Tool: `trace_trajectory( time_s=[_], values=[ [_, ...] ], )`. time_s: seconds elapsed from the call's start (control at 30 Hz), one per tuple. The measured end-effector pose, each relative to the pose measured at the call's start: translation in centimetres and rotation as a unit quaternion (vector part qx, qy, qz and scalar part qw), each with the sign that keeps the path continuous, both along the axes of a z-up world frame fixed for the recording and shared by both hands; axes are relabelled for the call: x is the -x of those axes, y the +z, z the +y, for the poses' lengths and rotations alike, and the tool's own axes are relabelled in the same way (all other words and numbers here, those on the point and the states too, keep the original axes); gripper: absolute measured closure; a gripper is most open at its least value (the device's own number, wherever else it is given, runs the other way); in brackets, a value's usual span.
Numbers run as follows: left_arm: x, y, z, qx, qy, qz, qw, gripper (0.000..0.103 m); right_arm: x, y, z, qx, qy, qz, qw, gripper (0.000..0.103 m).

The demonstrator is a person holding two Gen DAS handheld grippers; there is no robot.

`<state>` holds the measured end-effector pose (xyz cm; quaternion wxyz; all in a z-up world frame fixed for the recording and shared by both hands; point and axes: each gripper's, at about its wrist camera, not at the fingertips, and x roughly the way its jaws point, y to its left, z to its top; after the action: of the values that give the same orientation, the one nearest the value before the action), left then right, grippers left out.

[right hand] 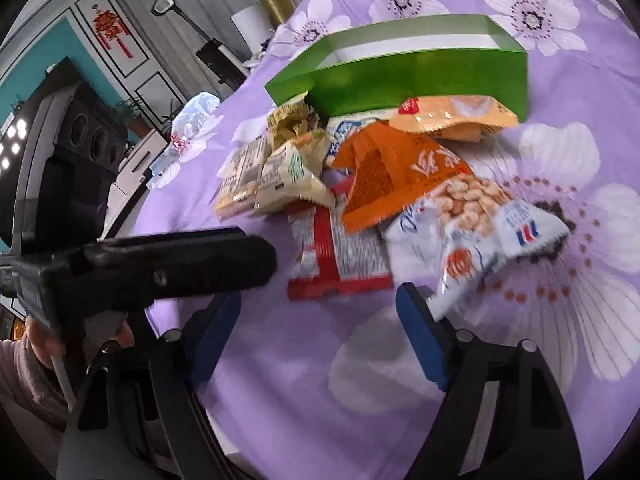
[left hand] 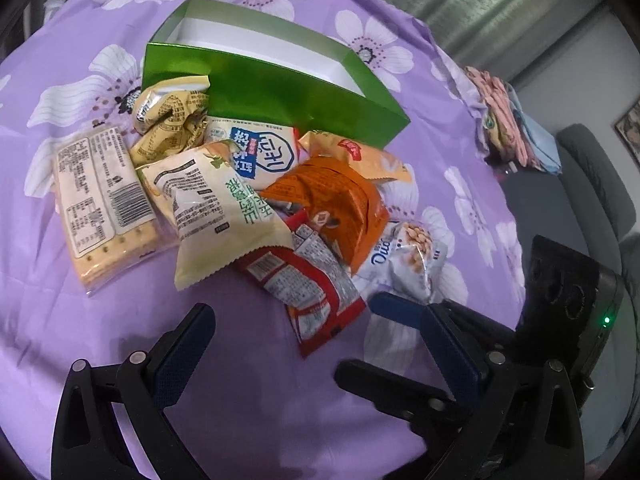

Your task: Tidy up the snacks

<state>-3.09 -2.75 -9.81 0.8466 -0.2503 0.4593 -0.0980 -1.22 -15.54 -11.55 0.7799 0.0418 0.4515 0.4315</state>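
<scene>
Green box (left hand: 276, 92): upper centre of the left-wrist frame, lid off, white inside and apparently bare. It stands open-topped just behind the pile, presumably as the place the snacks are meant to go.

Snack pile, loose on the purple flowered cloth (left hand: 248, 400) over the counter, all outside the box:
- Cracker pack (left hand: 102, 204), left of frame, flat, label side up, at the edge of the heap.
- Crumpled yellow wrapper (left hand: 168, 116), touching the box's front wall.
- Cream-and-green pouch (left hand: 220, 216), centre, overlapping its neighbours.
- White-and-blue pouch (left hand: 260, 152), partly buried, against the box.
- Orange pouch (left hand: 332, 204), riding on top of the heap, centre right.
- Pale orange packet (left hand: 360, 156), behind it, close to the box's corner.
- Red-and-white packet (left hand: 308, 296), nearest the viewer, lower centre, lying flat.
- White nut packet (right hand: 476, 224), right edge of the heap, its lower corner overhanging a blue pad.

Left claw (left hand: 316, 340): bottom of its own frame, jaws spread wide, holding nothing, aimed down at the red-and-white packet.

Right claw (right hand: 320, 332): bottom of the right-wrist frame, jaws parted, nothing gripped; the nut packet's corner lies just at its right-hand finger (right hand: 420, 336), so that packet looks the likely first pick. Whether pad and packet touch I cannot tell.

Sorting appears not yet started; nothing is boxed.
</scene>
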Motion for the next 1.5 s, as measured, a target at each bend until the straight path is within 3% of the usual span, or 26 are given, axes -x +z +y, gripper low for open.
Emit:
trace_trajectory(
  time_s=[0.1, 0.2, 0.3, 0.33, 0.43, 0.5, 0.77, 0.97, 1.2, 1.5],
  values=[
    [-0.6, -0.4, -0.2, -0.004, 0.002, 0.004, 1.0000, 0.003, -0.8, -0.3, 0.5, 0.003, 0.001, -0.003, 1.000, 0.025],
    [-1.0, -0.9, -0.2, 0.001, 0.006, 0.010, 0.9999, 0.018, -1.6, -0.5, 1.0, -0.002, 0.003, -0.007, 1.000, 0.025],
    [-1.0, -1.1, -0.1, -0.001, 0.011, 0.009, 0.9999, 0.022, -2.1, -0.6, 1.5, -0.005, 0.008, -0.007, 1.000, 0.026],
    [-1.0, -1.1, 0.0, 0.000, 0.013, 0.008, 0.9999, 0.028, -2.2, -0.7, 1.6, -0.003, 0.010, -0.008, 1.000, 0.027],
    [-1.2, -1.3, 0.2, 0.002, 0.015, 0.013, 0.9998, 0.034, -2.1, -0.8, 2.2, 0.007, 0.019, -0.010, 1.000, 0.038],
    [-1.2, -1.3, 0.1, -0.002, 0.015, 0.012, 0.9998, 0.037, -1.8, -0.8, 2.3, 0.016, 0.024, -0.014, 0.999, 0.055],
    [-0.3, -1.1, -0.1, -0.006, 0.001, 0.010, 0.9999, 0.051, -0.7, -0.6, 1.9, 0.018, 0.011, -0.016, 1.000, 0.059],
    [1.6, 0.3, -1.1, -0.011, -0.015, -0.001, 0.9998, 0.052, 1.2, 0.2, 0.8, 0.017, 0.002, -0.020, 1.000, 0.059],
    [2.3, 4.1, -1.7, -0.039, -0.021, -0.056, 0.9975, 0.051, 2.6, 3.1, -0.1, 0.001, -0.007, -0.057, 0.998, 0.059],
    [-2.1, 8.5, -0.1, -0.055, -0.013, -0.106, 0.9928, 0.051, -0.7, 7.8, 1.3, -0.018, -0.015, -0.126, 0.992, 0.059]
  ],
)
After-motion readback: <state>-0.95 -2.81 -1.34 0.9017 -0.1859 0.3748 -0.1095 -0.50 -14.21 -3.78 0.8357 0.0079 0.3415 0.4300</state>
